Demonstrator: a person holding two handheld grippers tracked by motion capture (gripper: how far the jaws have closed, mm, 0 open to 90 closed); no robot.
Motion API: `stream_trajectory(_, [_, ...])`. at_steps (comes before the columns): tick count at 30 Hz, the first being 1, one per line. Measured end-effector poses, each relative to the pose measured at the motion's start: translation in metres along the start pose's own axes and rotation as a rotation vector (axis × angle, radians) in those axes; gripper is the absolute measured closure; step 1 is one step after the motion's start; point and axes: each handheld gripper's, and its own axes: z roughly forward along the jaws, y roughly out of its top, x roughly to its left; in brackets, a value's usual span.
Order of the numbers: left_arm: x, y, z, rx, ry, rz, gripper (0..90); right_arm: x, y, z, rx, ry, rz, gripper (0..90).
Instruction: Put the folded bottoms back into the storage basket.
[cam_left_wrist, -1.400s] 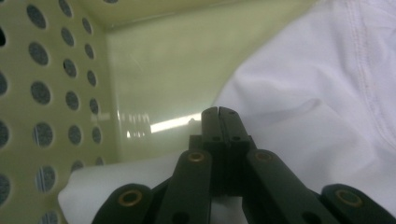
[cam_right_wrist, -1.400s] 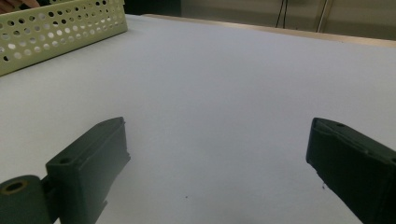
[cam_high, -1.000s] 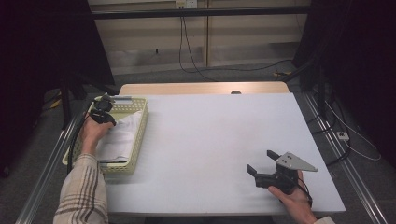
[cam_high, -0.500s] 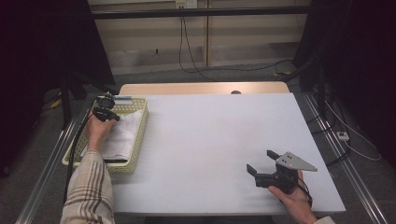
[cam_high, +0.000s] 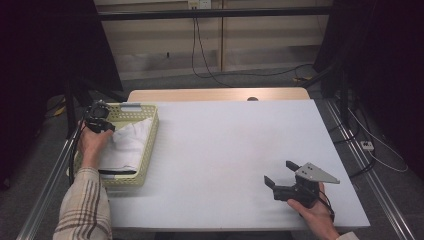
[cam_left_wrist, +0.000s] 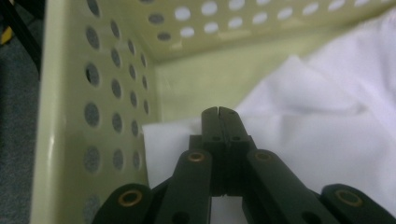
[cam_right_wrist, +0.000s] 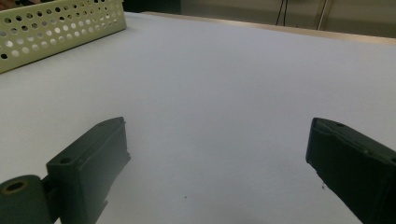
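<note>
White cloth (cam_high: 129, 142): one item, folded and rumpled, lying inside the pale yellow-green perforated basket (cam_high: 148, 150) at the left edge of the bench (cam_high: 225, 150), toward the far left corner. Change noted: against the picture of a second ago, the left gripper (cam_high: 104, 129) and its hand have shifted toward the basket's far end, and the cloth near the gripper now stands bunched up higher than it lay then; judged, a lift of the cloth out of the basket is beginning, with the bulk of it not yet clear of the walls. Left gripper, in its own view (cam_left_wrist: 218, 111): jaws clenched tip to tip above a white fold at the basket's inner corner (cam_left_wrist: 154, 70); whether fabric is pinched between the tips cannot be told there, though the raised cloth in the high view suggests a hold. Condition of cloth: plain white, soft, creased, with a dark band showing at its near end (cam_high: 117, 172); a flat corner rests against the perforated wall. Right gripper (cam_high: 282, 172): released, jaws wide apart (cam_right_wrist: 219, 154), resting in the hand near the near right corner of the bench, unmoved from the earlier pictures, well apart from the basket, nothing between the jaws. Bench surface otherwise bare white.
</note>
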Motion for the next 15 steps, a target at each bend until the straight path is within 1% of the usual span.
stream_trajectory(1, [-0.001,-0.001,0.001,0.019,0.005,-0.003,90.0,0.0,0.0,0.0,0.0,0.0,0.001,5.7])
stream_trajectory(2, [-0.001,-0.002,0.0,0.041,0.005,0.002,90.0,0.0,0.0,0.0,0.001,0.0,0.002,5.8])
stream_trajectory(3, [-0.002,-0.003,0.001,0.047,0.002,-0.005,90.0,0.0,0.0,0.001,0.0,-0.001,0.002,5.8])
stream_trajectory(4, [-0.002,-0.003,0.002,0.064,-0.007,-0.012,90.0,-0.001,0.0,0.001,0.001,0.0,0.001,5.7])
stream_trajectory(6, [-0.002,-0.003,0.003,0.072,-0.012,-0.031,90.0,0.0,0.0,0.001,0.002,-0.001,0.0,5.8])
stream_trajectory(7, [-0.002,-0.003,0.004,0.069,-0.011,-0.033,90.0,0.0,0.0,0.001,0.002,-0.001,0.0,5.7])
stream_trajectory(8, [-0.001,-0.003,0.004,0.066,-0.006,-0.024,90.0,0.0,0.0,0.001,0.003,-0.001,0.0,5.8])
stream_trajectory(9, [-0.001,-0.002,0.005,0.063,-0.005,-0.035,90.0,0.0,0.0,0.001,0.003,0.0,0.001,5.8])
stream_trajectory(11, [-0.001,0.0,0.007,0.054,0.005,-0.038,90.0,0.0,0.0,0.001,0.003,0.0,-0.001,5.8])
stream_trajectory(12, [-0.003,0.0,0.008,0.042,0.01,-0.029,90.0,0.0,0.0,0.001,0.003,0.0,-0.001,5.8])
stream_trajectory(14, [-0.005,0.0,0.011,-0.003,0.013,-0.007,90.0,0.0,0.0,0.001,0.003,0.001,-0.001,5.8])
stream_trajectory(15, [-0.005,0.0,0.011,-0.008,0.011,-0.016,90.0,0.0,0.0,0.001,0.003,0.001,-0.001,5.8])
